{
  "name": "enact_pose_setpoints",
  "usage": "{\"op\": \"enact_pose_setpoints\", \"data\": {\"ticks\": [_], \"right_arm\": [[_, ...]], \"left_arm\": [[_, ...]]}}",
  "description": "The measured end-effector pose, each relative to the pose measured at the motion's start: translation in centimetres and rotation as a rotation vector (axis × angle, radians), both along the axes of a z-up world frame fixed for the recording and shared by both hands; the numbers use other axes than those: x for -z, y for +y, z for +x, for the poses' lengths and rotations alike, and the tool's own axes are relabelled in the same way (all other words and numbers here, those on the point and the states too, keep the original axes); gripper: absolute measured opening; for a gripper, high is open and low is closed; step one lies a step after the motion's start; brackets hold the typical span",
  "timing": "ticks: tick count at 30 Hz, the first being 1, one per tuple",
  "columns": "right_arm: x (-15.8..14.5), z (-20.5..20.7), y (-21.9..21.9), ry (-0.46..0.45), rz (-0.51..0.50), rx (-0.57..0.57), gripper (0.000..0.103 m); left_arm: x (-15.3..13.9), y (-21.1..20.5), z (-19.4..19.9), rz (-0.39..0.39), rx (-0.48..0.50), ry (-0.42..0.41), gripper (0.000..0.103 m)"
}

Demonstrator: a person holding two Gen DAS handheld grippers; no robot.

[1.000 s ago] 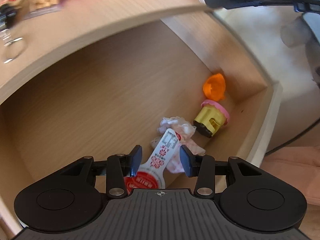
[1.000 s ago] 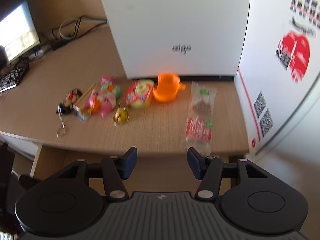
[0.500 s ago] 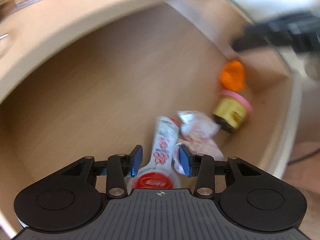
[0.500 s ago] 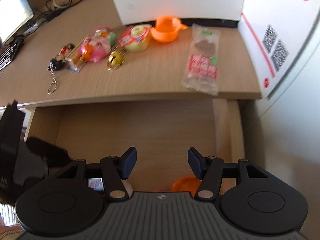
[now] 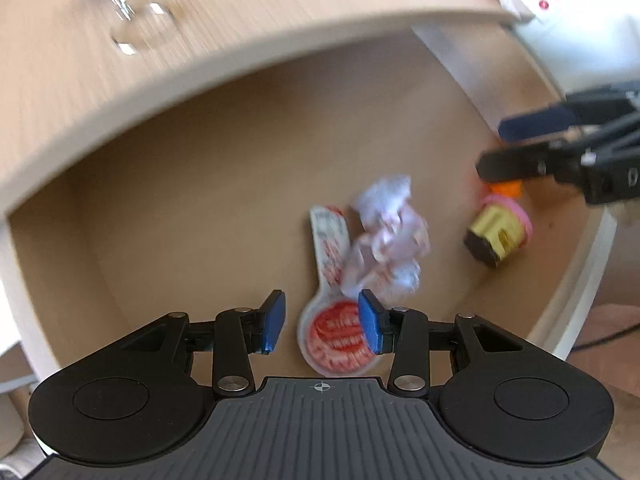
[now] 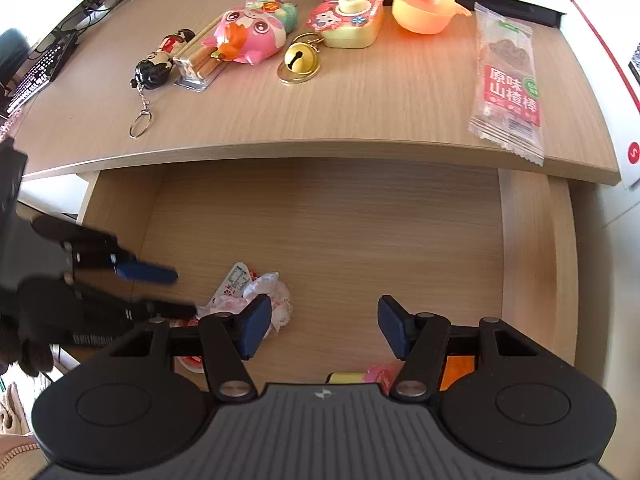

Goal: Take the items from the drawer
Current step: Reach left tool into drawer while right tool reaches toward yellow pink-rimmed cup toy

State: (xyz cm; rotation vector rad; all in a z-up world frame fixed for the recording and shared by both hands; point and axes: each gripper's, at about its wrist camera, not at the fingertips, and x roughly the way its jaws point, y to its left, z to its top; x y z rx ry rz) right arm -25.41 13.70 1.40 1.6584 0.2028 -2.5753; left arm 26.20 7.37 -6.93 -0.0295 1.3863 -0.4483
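**Q:** Lying on the drawer [image 6: 328,232] floor toward its front-left part is a white pouch with a red round label [image 5: 334,312]. Which way is it pointed relative to the left hand-held gripper [image 5: 320,322], and which side is closer?

**A:** Its wide red end is seen right between the blue pads [image 5: 274,322] of the left hand-held gripper, which is held open, nothing clamped yet. The long axis runs straight away from that gripper, more or less in line with the fingers, so the pouch would be pinched across its width, not its length. A crumpled pink-white wrapper [image 5: 386,236] is lying against the narrow far end, partly over it. It's motion-blurred, so whether the pads are touching the pouch can't be told.

**Q:** And the right one?

**A:** The right hand-held gripper [image 6: 324,330] is also spread wide, empty, and hung over the front-right part of the drawer. Just under its body a yellow and pink toy cake [image 5: 498,232] and an orange piece [image 5: 507,189] are partly hidden. So the pouch is judged to be the left one's job and the cake the right's.

**Q:** Anything else nearby?

**A:** Up on the table [image 6: 360,112] a keychain doll [image 6: 160,62], a pink pig toy [image 6: 250,36], a gold bell [image 6: 299,58], an orange cup [image 6: 424,6] and a snack bar packet [image 6: 508,76] are laid out.
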Motion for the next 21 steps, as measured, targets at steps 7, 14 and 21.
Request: {"op": "enact_pose_setpoints", "data": {"ticks": [7,14,21], "right_arm": [[-0.1,0.0,0.0,0.003,0.005,-0.008,0.059],[-1.4,0.1,2.3,0.012,0.015,0.075,0.064],[2.8,0.6,1.6,-0.232,0.067,0.055,0.072]], "left_arm": [[0.2,-1.3,-0.8,0.012,0.016,0.000,0.044],[-1.4,-1.9,-0.2,-0.070,0.027,-0.048,0.044],[-0.1,-2.6,0.1,0.008,0.007,-0.028,0.044]]}}
